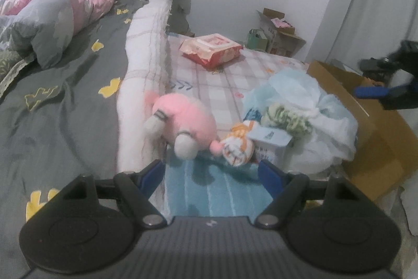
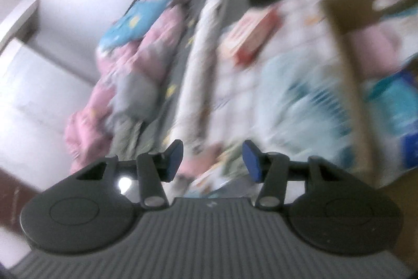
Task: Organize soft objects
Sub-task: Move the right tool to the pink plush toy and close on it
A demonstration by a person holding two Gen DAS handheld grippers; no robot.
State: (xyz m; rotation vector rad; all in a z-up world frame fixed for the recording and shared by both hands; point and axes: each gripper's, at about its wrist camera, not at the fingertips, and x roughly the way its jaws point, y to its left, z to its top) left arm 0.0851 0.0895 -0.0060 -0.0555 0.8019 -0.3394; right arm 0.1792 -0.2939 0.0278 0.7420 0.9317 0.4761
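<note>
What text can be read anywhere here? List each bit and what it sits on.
None can be read.
Red and white pack on the low mattress: print too blurred.
Small white and blue box beside the pink plush toy: a dark mark, illegible.
Right wrist view: motion blur, nothing readable.

Lighting: soft, even, dim indoors. My left view: mild blur, fisheye-bent edges. My right view: heavy motion smear.

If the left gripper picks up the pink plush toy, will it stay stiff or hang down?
The pink plush toy looks stuffed and fuzzy, so it probably squashes and droops. It seems light for its size. Its rounded body might tumble if pushed.
</note>
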